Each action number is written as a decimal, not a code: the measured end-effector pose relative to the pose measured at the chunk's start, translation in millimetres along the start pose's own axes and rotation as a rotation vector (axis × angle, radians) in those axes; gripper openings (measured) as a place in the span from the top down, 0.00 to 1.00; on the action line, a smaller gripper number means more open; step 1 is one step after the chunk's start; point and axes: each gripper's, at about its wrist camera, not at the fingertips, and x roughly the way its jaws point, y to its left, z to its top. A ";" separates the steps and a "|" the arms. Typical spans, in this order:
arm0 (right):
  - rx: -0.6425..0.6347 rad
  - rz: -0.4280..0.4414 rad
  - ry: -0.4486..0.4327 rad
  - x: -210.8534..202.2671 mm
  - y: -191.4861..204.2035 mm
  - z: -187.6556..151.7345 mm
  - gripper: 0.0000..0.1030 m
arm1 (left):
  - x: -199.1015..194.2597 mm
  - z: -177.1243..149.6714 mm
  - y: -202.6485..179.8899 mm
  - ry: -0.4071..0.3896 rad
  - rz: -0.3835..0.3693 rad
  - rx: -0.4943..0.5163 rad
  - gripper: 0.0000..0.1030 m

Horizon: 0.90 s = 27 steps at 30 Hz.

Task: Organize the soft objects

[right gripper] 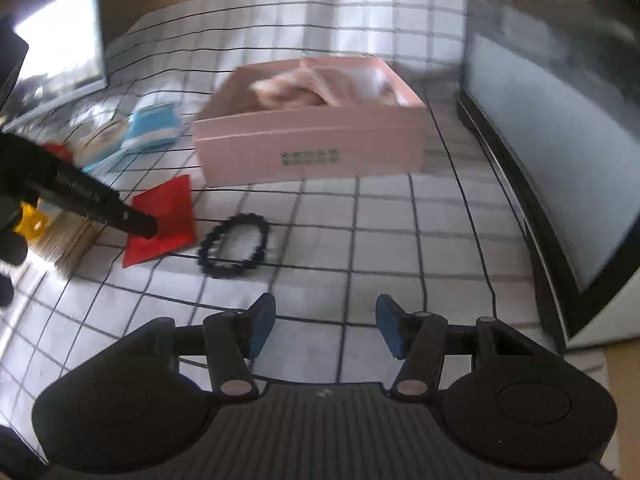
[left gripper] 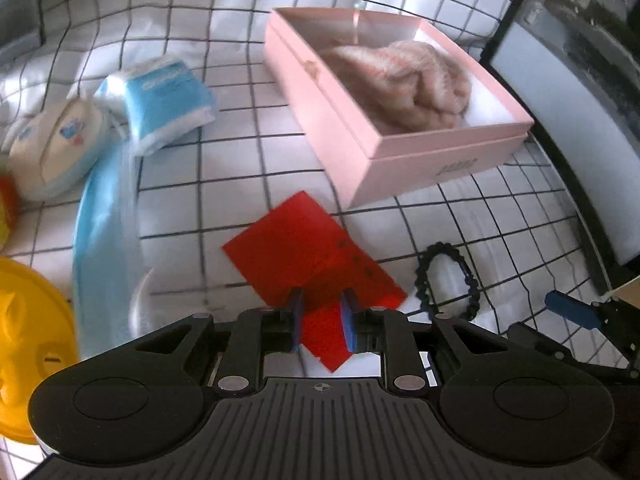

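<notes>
An open pink box [left gripper: 400, 152] [right gripper: 312, 152] holds a fluffy pink knit [left gripper: 412, 84] [right gripper: 296, 88]. A flat red packet [left gripper: 304, 256] [right gripper: 168, 208] lies on the checked cloth in front of the box. My left gripper [left gripper: 322, 300] [right gripper: 140, 226] hovers at the packet's near edge, jaws a little apart, and the pads do not seem to press on it. A blue tissue pack [left gripper: 168, 100] [right gripper: 154, 128], a cream pack [left gripper: 56, 144] and a light blue cloth strip [left gripper: 104, 232] lie to the left. My right gripper [right gripper: 326, 328] is open and empty over bare cloth.
A black bead bracelet [left gripper: 448, 280] [right gripper: 234, 246] lies right of the red packet. A dark-framed panel [left gripper: 560, 120] [right gripper: 560, 160] stands along the right side. A yellow plastic object [left gripper: 24, 340] [right gripper: 32, 220] sits at the near left.
</notes>
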 end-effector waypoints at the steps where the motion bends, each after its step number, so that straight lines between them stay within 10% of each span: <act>1: 0.007 0.010 -0.017 0.2 -3.0 -1.9 0.41 | 0.8 0.7 -5.5 0.000 0.006 0.006 0.68; 12: -0.121 0.035 -0.081 2.0 9.9 -18.3 0.14 | -2.0 3.7 16.8 -0.050 0.060 -0.415 0.64; 17: -0.142 0.075 -0.072 3.5 10.0 -17.3 0.08 | 5.7 11.2 9.6 -0.060 0.065 -0.436 0.62; 27: -0.181 0.116 -0.053 5.4 12.5 -18.8 0.00 | 24.9 29.1 -23.2 -0.062 0.099 -0.350 0.11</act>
